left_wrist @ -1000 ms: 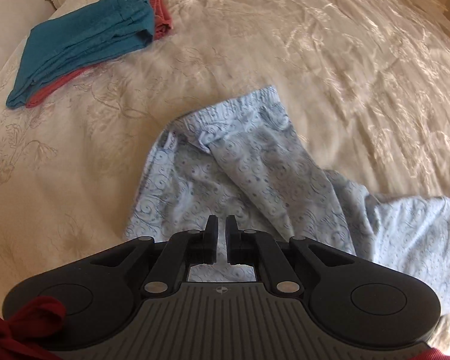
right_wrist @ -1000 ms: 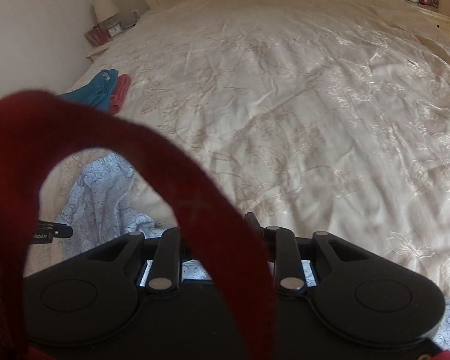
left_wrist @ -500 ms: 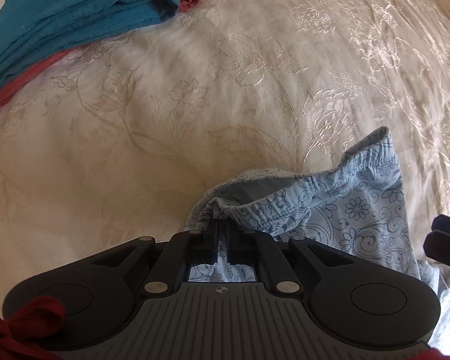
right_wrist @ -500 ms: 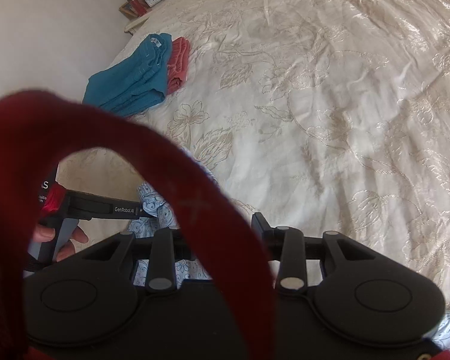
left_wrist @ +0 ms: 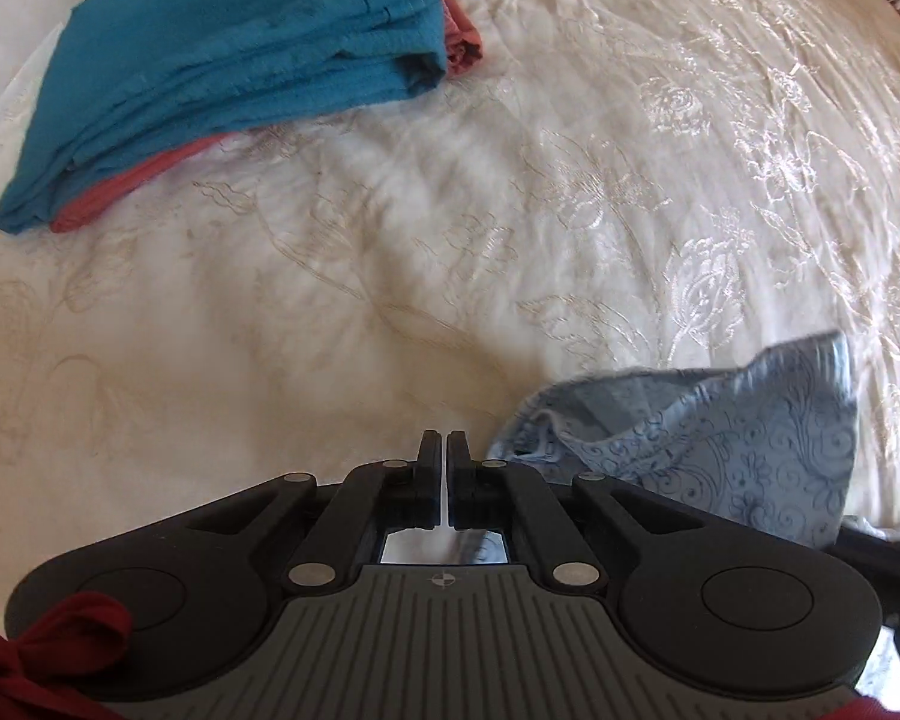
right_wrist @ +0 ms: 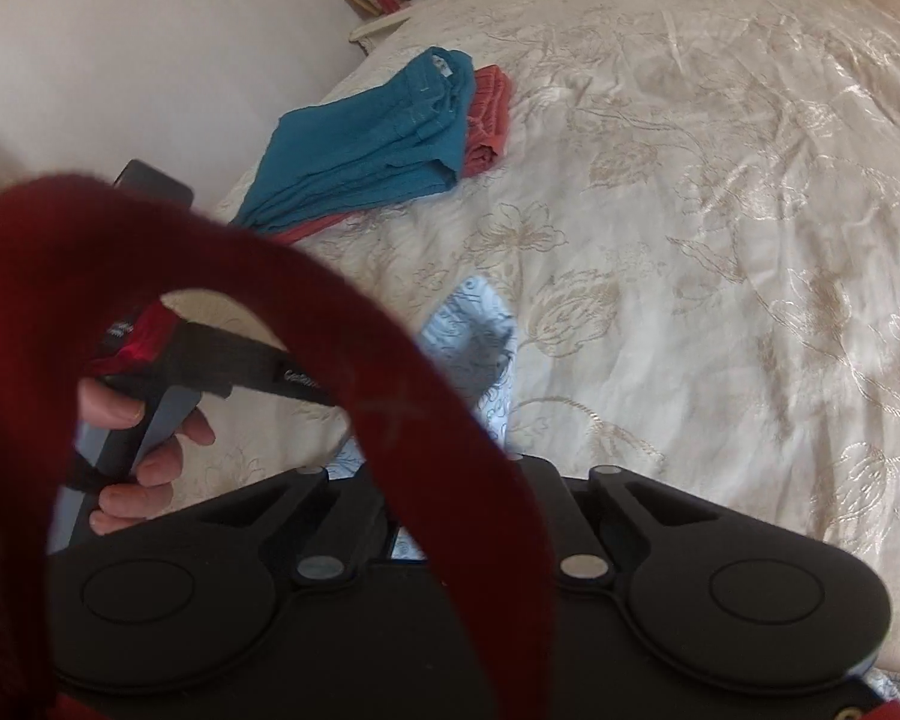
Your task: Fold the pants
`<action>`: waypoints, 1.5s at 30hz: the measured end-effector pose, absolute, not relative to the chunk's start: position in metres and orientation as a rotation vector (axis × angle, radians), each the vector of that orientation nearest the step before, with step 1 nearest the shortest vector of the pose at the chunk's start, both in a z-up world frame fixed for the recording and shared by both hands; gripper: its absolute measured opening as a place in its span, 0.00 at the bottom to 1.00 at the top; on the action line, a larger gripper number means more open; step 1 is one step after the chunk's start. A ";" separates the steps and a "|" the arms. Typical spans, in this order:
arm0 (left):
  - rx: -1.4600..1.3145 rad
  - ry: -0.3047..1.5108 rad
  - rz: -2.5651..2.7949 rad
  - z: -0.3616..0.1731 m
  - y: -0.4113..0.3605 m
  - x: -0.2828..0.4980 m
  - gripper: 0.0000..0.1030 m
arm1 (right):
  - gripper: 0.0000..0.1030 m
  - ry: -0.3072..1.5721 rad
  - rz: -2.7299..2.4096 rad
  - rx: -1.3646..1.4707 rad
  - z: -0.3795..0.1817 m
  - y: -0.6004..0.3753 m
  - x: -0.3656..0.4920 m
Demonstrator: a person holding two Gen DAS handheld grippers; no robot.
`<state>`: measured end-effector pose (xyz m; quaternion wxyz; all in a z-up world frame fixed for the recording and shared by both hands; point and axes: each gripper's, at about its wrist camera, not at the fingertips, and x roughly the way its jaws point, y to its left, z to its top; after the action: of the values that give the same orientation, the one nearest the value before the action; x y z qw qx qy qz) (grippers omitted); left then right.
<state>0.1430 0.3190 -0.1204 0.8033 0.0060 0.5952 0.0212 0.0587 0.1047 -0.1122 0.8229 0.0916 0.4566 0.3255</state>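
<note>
The light-blue patterned pants [left_wrist: 720, 450] lie bunched on the cream bedspread [left_wrist: 330, 300], one edge lifted just right of my left gripper [left_wrist: 445, 450]. Its jaws stand almost together, and the cloth runs in behind its right finger, so it appears shut on the pants. In the right wrist view the pants [right_wrist: 474, 348] rise in a fold straight ahead of my right gripper [right_wrist: 462, 462]. Its jaws are closing, but a red strap [right_wrist: 390, 390] hides the fingertips, so what is between them stays unseen. The left gripper's body [right_wrist: 228, 366] and the hand holding it show at the left.
Folded teal pants [left_wrist: 240, 60] lie on folded red ones [left_wrist: 459, 36] at the bed's far left, near the wall [right_wrist: 150, 30]. A nightstand [right_wrist: 390, 0] with a lamp and clock stands beyond. The bedspread stretches wide to the right.
Both grippers have moved across the bed toward the teal pile, dragging the blue pants along. The pants have gone from spread out to bunched. The right gripper's arms have drawn inward.
</note>
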 end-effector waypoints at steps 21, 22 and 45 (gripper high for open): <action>0.036 1.237 -0.063 -0.088 0.301 0.130 0.03 | 0.48 0.986 0.669 -0.081 -0.130 0.178 -0.020; 0.025 1.246 -0.048 -0.090 0.305 0.130 0.03 | 0.48 0.959 0.641 -0.108 -0.128 0.177 -0.017; 0.008 1.227 0.010 -0.075 0.340 0.116 0.03 | 0.26 1.094 0.769 -0.098 -0.156 0.248 -0.004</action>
<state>0.1162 0.3404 -0.0753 0.8176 0.0038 0.5758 0.0047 -0.0045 0.2481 -0.1564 0.7834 -0.0452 0.5071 0.3565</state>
